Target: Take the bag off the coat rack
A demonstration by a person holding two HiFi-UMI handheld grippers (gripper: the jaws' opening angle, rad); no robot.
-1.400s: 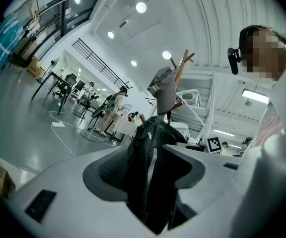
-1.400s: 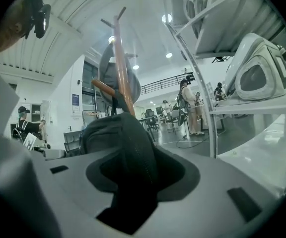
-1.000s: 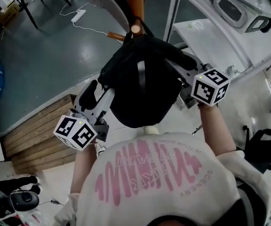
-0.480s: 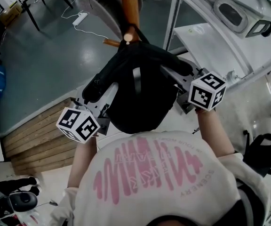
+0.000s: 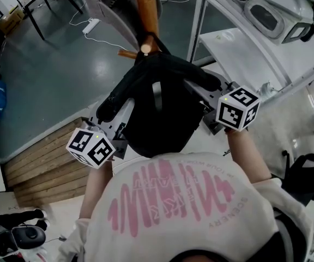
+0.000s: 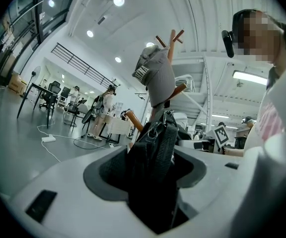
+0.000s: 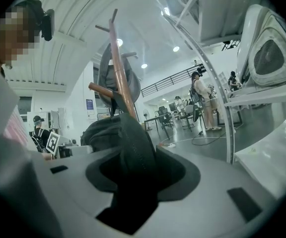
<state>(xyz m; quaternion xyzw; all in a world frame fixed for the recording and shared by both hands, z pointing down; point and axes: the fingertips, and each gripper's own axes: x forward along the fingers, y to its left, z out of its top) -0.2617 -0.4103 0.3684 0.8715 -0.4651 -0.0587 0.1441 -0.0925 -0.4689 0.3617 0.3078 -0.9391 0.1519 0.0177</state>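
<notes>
Flanking the bag [image 5: 159, 111], your right gripper [image 7: 133, 182] clamps fabric and your left gripper [image 6: 155, 172], just closing, pinches its strap [image 6: 167, 140], to lift it off the rack [image 5: 146, 7].

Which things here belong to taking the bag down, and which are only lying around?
Job: black bag; coat rack; left gripper, jaws just closing on its strap; right gripper, holding it.
Lying about: power strip; wooden pallet; grey cap.
</notes>
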